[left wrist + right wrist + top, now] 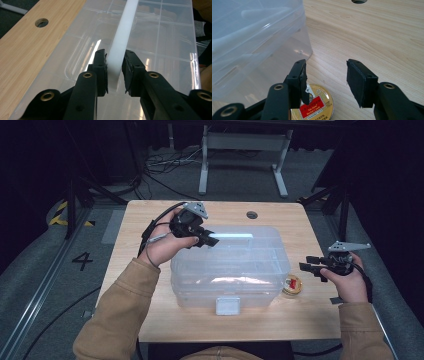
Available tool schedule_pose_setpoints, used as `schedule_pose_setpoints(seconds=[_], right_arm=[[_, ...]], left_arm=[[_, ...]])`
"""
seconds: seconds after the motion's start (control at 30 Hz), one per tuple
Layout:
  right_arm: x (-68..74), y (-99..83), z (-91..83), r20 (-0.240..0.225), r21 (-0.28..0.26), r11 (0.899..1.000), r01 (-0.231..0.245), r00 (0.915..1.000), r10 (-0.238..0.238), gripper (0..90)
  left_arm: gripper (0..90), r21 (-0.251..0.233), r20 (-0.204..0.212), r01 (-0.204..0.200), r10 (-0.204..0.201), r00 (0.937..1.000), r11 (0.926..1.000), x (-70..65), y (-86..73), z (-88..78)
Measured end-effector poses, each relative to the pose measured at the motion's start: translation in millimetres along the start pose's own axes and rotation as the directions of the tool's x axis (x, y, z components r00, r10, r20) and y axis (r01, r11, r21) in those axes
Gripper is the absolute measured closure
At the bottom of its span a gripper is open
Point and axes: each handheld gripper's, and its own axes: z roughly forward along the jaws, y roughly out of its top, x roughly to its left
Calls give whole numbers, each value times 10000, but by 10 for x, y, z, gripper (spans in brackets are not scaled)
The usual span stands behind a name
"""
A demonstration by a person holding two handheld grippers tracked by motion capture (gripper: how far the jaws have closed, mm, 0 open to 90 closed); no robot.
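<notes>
A clear plastic storage box with a shut lid stands in the middle of the wooden table. A white handle runs along the lid's top. My left gripper reaches in from the left, and in the left gripper view its jaws are shut on the handle's near end. A small round gold tin with a red label lies just right of the box. My right gripper hangs open over the table; in its own view the jaws stand apart above the tin.
A white latch sits on the box's front wall. The tabletop has a round cable hole near its far edge. Beyond the table are grey floor, loose cables and a white table frame.
</notes>
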Motion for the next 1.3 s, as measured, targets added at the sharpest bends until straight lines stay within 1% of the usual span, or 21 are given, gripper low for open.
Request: schedule_pose_setpoints(seconds=[0.03,0.07,0.1,0.3,0.37,0.57,0.73,0.8,0.87,0.9,0.93,1.0,1.03,1.07,1.1,1.13,1.17,1.2,1.23,1.27,1.3], right_arm=[[0,0,-1,-15,1,10000,-5,10000,5,506],[-1,0,-2,-11,-11,10000,5,10000,-5,506],[-1,0,-2,-18,-17,10000,-1,10000,1,506],[-6,-2,-6,-119,-68,10000,-41,9999,40,508],[-5,-1,-8,-172,-98,9999,-60,9998,58,510],[0,2,-10,-359,-174,9998,1,9994,-7,529],[22,13,-30,-593,-299,9993,216,9980,-233,600],[33,18,-43,-688,-317,9990,317,9971,-338,630],[41,21,-49,-746,-343,9987,379,9964,-404,646],[53,25,-58,-770,-339,9986,398,9961,-424,671],[71,35,-75,-804,-452,9976,531,9952,-566,711],[94,49,-99,-948,-577,9962,651,9930,-703,762],[94,49,-99,-948,-577,9962,651,9930,-703,762],[110,55,-111,-1030,-644,9954,707,9917,-771,800],[127,62,-124,-1260,-653,9948,781,9883,-859,863],[143,66,-126,-1595,-654,9945,817,9830,-912,896],[167,72,-126,-1866,-720,9929,945,9767,-1065,899],[184,77,-125,-1977,-759,9916,1049,9731,-1180,900],[218,90,-121,-2245,-771,9901,1176,9655,-1322,900],[240,99,-117,-2400,-772,9884,1306,9598,-1455,900],[284,113,-115,-2609,-832,9849,1517,9505,-1684,900]], left_arm=[[737,0,0,0,0,10000,10000,0,0,0],[736,24,-29,116,-116,9999,9999,25,26,-10],[734,30,-74,145,-145,9999,9999,36,41,-16],[727,86,-271,232,-230,9994,9997,84,101,-37],[725,90,-462,272,-267,9986,9996,102,133,-45],[720,88,-683,292,-286,9973,9995,170,191,-59],[714,100,-755,444,-435,9962,9990,223,232,-65],[713,29,-772,565,-561,9954,9984,251,239,-68],[711,11,-755,571,-569,9955,9984,266,242,-69],[711,-8,-735,617,-616,9954,9981,273,243,-69],[710,-25,-722,628,-628,9954,9980,286,245,-70],[709,-85,-687,694,-699,9952,9976,306,248,-68],[709,-85,-687,694,-699,9952,9976,306,248,-68],[709,-56,-689,698,-701,9952,9975,308,251,-70],[709,-43,-690,701,-702,9951,9975,308,253,-71],[709,-52,-707,706,-708,9950,9975,309,255,-70],[709,-49,-712,706,-708,9949,9975,309,255,-70],[709,-56,-712,706,-708,9949,9975,312,256,-70],[709,-66,-705,725,-727,9949,9973,312,255,-69],[709,-71,-689,729,-732,9949,9973,315,255,-69],[709,-87,-686,743,-747,9948,9972,318,254,-69]])
